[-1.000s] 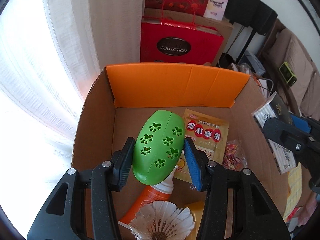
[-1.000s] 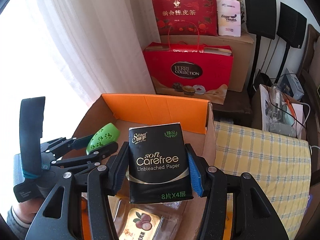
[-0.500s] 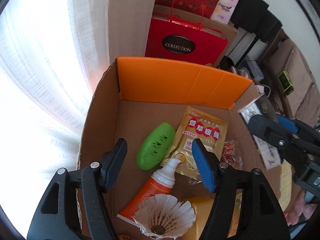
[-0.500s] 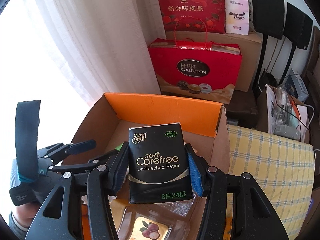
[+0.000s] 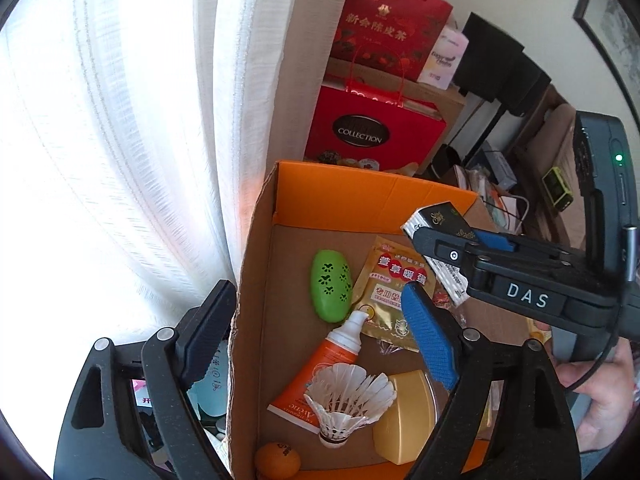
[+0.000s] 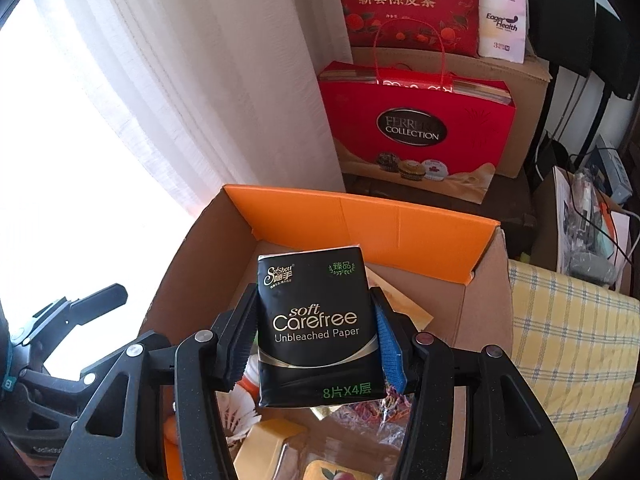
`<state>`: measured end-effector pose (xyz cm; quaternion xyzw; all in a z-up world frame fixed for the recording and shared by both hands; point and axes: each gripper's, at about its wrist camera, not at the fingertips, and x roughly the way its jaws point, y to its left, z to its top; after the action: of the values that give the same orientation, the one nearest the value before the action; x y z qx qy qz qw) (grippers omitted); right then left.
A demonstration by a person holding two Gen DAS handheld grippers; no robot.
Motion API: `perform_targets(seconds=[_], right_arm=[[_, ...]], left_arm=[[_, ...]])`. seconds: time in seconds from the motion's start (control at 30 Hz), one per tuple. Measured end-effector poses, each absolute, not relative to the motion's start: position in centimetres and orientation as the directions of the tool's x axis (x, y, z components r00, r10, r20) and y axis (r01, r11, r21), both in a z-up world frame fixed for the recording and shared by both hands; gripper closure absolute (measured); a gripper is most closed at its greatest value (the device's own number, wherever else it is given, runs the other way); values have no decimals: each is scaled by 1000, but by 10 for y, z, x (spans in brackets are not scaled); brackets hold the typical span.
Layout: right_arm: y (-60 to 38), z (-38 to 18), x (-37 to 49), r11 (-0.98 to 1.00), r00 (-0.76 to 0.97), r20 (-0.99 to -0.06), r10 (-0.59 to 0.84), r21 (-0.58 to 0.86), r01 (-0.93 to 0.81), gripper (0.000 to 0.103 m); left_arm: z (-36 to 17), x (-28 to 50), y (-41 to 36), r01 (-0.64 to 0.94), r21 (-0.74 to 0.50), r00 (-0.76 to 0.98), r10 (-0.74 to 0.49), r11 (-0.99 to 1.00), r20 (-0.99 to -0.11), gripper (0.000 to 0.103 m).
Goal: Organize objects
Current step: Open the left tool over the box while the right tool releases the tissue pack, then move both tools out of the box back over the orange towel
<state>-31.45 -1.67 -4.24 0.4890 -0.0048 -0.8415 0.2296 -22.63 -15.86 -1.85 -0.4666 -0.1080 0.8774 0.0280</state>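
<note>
Left gripper [image 5: 320, 332] jaws just opened, empty, green paw-print case [image 5: 331, 286] dropped in cardboard box [image 5: 250, 280]; right gripper [image 6: 316, 340] clamps tissue pack [image 6: 316, 328] over box, next in.

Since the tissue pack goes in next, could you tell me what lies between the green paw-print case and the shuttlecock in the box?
In the left wrist view, the orange tube with its white cap lies between the green paw-print case and the shuttlecock.
</note>
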Motion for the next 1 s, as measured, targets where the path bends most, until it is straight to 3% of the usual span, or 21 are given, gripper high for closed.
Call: perform_targets(seconds=[0.13,0.23,0.4,0.63,1.0], right_arm=[[-26,-50,-326,-902,-407,-831,-379,234,363,47],[-27,-54,-332,-905,-407,-829,-385,252,343,31],[-20,-45,-326,-906,-439,-812,-384,240,348,31],[-2,-24,-303,-910,-492,-792,-362,187,370,31],[25,-11,-269,-926,-541,-779,-317,130,355,21]], left_arm=[[-24,-223,-163,60,-231,-559,159,-971,-814,12],[-27,-222,-160,55,-232,-553,164,-971,-817,9],[-28,-219,-155,42,-239,-548,177,-970,-817,1],[-26,-216,-142,21,-232,-541,184,-973,-821,0],[-18,-203,-125,-4,-215,-551,182,-977,-814,0]])
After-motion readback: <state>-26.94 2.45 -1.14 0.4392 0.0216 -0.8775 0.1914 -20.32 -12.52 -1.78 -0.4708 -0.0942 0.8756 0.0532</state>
